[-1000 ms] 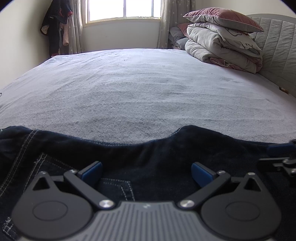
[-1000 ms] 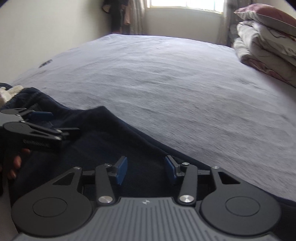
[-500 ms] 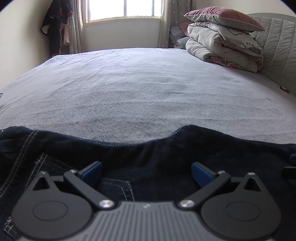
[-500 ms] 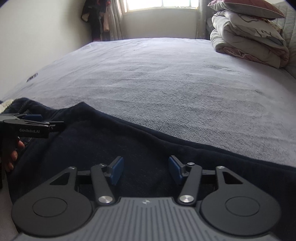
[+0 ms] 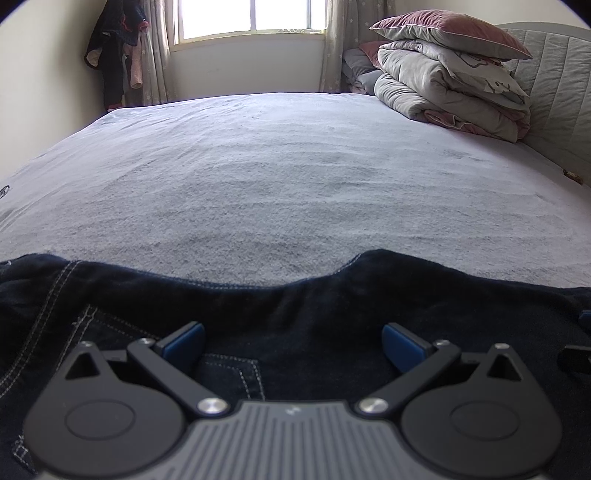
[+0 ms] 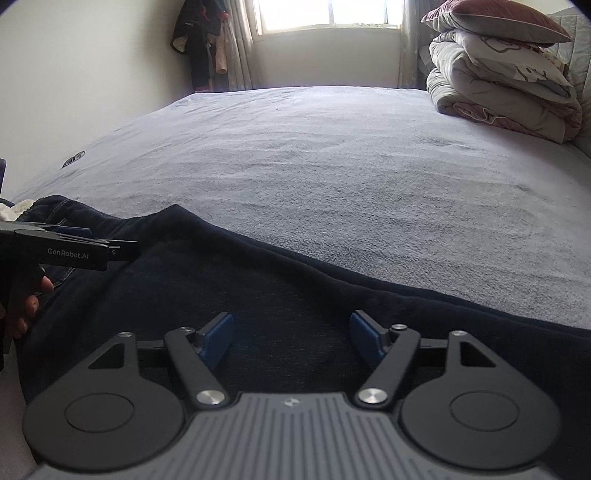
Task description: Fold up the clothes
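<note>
Left wrist: grey bed [image 5: 295, 184], folded quilts [image 5: 450, 96]

From my feed, the jeans [image 5: 295, 314] along the bed's near edge are very dark navy with pale contrast stitching toward the left corner. The bed cover [image 5: 295, 184] is a plain pale grey, fuzzy-looking. At the far right corner I see a folded quilt [image 5: 450, 92], grey with pink patches and line drawings, under a maroon pillow [image 5: 443, 27] piped in white. My gripper pads [image 6: 218, 338] are blue on black.
</note>
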`<state>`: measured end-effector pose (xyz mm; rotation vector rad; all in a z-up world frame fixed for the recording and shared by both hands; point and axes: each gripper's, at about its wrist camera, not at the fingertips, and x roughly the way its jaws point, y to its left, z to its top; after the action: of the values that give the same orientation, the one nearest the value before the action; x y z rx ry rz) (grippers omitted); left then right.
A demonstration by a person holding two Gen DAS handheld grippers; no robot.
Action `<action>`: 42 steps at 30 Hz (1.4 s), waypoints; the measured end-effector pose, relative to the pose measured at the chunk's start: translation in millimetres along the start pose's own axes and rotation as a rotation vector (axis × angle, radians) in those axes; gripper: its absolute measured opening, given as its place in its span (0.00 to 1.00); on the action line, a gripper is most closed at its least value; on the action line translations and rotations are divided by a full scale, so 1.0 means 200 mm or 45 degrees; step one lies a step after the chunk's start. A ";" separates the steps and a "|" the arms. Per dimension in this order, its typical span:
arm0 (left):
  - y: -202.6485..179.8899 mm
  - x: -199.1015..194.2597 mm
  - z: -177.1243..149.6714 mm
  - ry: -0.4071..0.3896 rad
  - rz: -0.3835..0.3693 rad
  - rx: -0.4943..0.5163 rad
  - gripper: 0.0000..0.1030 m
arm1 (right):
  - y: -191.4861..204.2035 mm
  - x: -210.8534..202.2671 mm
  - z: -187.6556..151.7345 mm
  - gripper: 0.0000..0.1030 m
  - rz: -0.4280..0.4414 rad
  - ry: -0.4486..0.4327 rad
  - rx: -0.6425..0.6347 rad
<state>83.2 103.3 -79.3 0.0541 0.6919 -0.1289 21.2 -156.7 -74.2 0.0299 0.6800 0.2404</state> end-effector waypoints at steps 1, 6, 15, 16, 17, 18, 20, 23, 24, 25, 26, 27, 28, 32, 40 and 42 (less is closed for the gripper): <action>0.00 0.00 0.00 0.000 -0.003 -0.001 1.00 | 0.00 0.00 0.00 0.72 0.001 0.000 0.001; -0.03 -0.01 0.00 0.003 -0.060 0.027 1.00 | 0.00 0.00 0.00 0.74 0.008 -0.005 0.002; -0.04 0.02 0.03 0.008 -0.122 0.036 1.00 | 0.00 0.01 0.02 0.79 0.030 0.019 -0.038; -0.05 0.02 0.04 0.008 -0.131 0.039 1.00 | 0.00 0.01 0.02 0.79 0.032 0.022 -0.044; -0.06 0.03 0.04 0.001 -0.151 0.052 1.00 | 0.00 0.00 0.02 0.78 0.024 0.025 -0.049; -0.07 0.04 0.05 -0.005 -0.170 0.065 1.00 | -0.01 0.00 0.03 0.78 0.017 0.027 -0.053; -0.08 0.05 0.06 -0.020 -0.192 0.096 1.00 | -0.03 -0.01 0.03 0.78 0.002 0.028 -0.051; -0.09 0.08 0.07 -0.043 -0.225 0.120 1.00 | -0.10 -0.03 0.05 0.78 -0.012 0.034 0.006; -0.09 0.09 0.08 -0.048 -0.240 0.123 1.00 | -0.13 -0.03 0.05 0.78 -0.021 0.039 0.031; -0.09 0.10 0.09 -0.053 -0.253 0.118 1.00 | -0.16 -0.04 0.06 0.78 -0.036 0.049 0.057; -0.09 0.11 0.10 -0.057 -0.267 0.113 1.00 | -0.20 -0.06 0.06 0.78 -0.047 0.066 0.079; -0.09 0.13 0.11 -0.051 -0.273 0.106 1.00 | -0.23 -0.07 0.05 0.78 -0.057 0.077 0.107; -0.08 0.15 0.12 -0.044 -0.274 0.097 1.00 | -0.26 -0.09 0.05 0.78 -0.073 0.086 0.142; -0.05 0.18 0.14 -0.026 -0.311 0.020 1.00 | -0.39 -0.25 0.07 0.78 -0.222 0.106 0.200; 0.01 0.17 0.15 -0.042 -0.409 -0.034 0.96 | -0.83 -0.57 -0.04 0.78 -0.524 -0.034 0.499; 0.02 0.16 0.15 -0.048 -0.465 -0.015 0.94 | -0.88 -0.57 -0.07 0.78 -0.529 -0.030 0.543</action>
<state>127.2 101.4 -76.0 -0.0869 0.6597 -0.4753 -35.8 -355.4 -33.6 0.2959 0.6883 -0.3063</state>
